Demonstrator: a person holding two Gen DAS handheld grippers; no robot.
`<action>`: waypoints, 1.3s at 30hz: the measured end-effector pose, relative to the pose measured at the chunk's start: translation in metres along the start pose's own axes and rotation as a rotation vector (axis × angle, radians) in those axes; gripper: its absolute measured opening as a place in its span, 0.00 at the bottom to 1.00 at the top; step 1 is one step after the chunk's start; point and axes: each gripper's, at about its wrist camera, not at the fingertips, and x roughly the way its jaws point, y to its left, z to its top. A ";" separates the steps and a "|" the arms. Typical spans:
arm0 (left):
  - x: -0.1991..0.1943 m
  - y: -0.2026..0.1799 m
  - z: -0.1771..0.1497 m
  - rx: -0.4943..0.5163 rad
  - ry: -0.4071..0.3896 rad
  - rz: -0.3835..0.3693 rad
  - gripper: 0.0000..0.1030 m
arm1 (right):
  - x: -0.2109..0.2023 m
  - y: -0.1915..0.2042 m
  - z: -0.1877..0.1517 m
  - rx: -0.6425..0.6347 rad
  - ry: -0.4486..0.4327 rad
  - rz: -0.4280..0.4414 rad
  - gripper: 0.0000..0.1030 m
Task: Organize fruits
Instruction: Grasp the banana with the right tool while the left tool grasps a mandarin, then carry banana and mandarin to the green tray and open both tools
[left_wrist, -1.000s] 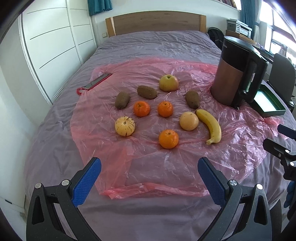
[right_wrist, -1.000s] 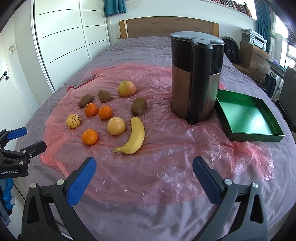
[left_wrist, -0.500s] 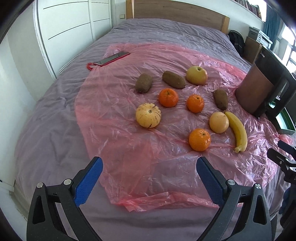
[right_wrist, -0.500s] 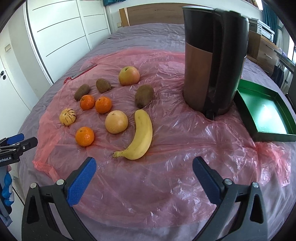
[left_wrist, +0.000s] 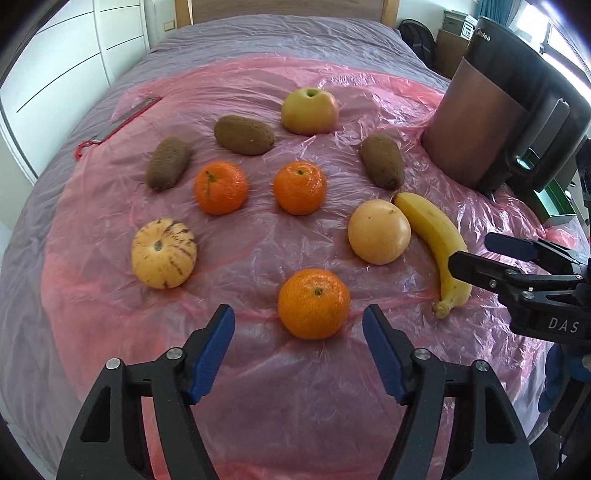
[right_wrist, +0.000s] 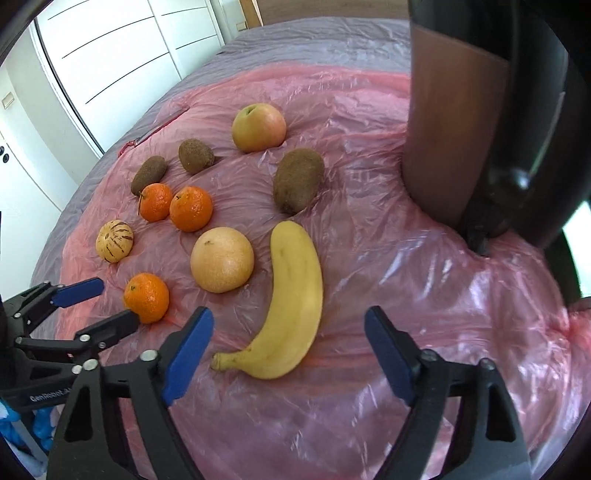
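Nine fruits lay spread on a pink plastic sheet (left_wrist: 258, 258) over the bed (left_wrist: 277, 37), apart enough that jaws could likely close round one without knocking its neighbour. At the far left of the sheet a red-edged flat object (left_wrist: 122, 122) sat clear of the fruit. Next came a striped pale melon-like fruit (left_wrist: 163, 253), nearer than a kiwi (left_wrist: 168, 168) and a second kiwi (left_wrist: 243, 134). Two mandarins (left_wrist: 221, 187) sat side by side in the middle, with an apple (left_wrist: 309, 110) beyond them.

Nearest lay a third mandarin (left_wrist: 314, 302), and the left gripper (left_wrist: 298, 345) pointed down at it. Its jaws were closing from wide, half open, with the pads either side of the mandarin's near edge but not pressing on it; the narrowing looked like sizing for that fruit.

Rightward, a third kiwi (left_wrist: 382, 160) lay beyond a pale round grapefruit-like fruit (left_wrist: 379, 232), which lay just beside, perhaps touching, a banana (right_wrist: 295, 295). The right gripper (right_wrist: 288, 343) hung over the banana's stem end, jaws wide and holding nothing, apparently lined up across its width.

At the far right a tall kettle (left_wrist: 491, 122) stood on the sheet, with a green tray (left_wrist: 557, 206) behind it, probably where the fruit belonged.
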 end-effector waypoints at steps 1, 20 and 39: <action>0.004 -0.001 0.001 0.001 0.003 0.000 0.60 | 0.003 0.000 0.001 0.003 0.008 0.006 0.96; 0.033 -0.004 0.000 0.010 0.045 -0.050 0.39 | 0.040 -0.005 0.008 -0.005 0.101 0.008 0.33; 0.006 0.006 -0.006 -0.035 -0.025 -0.047 0.37 | 0.022 -0.017 0.002 0.045 0.082 0.034 0.02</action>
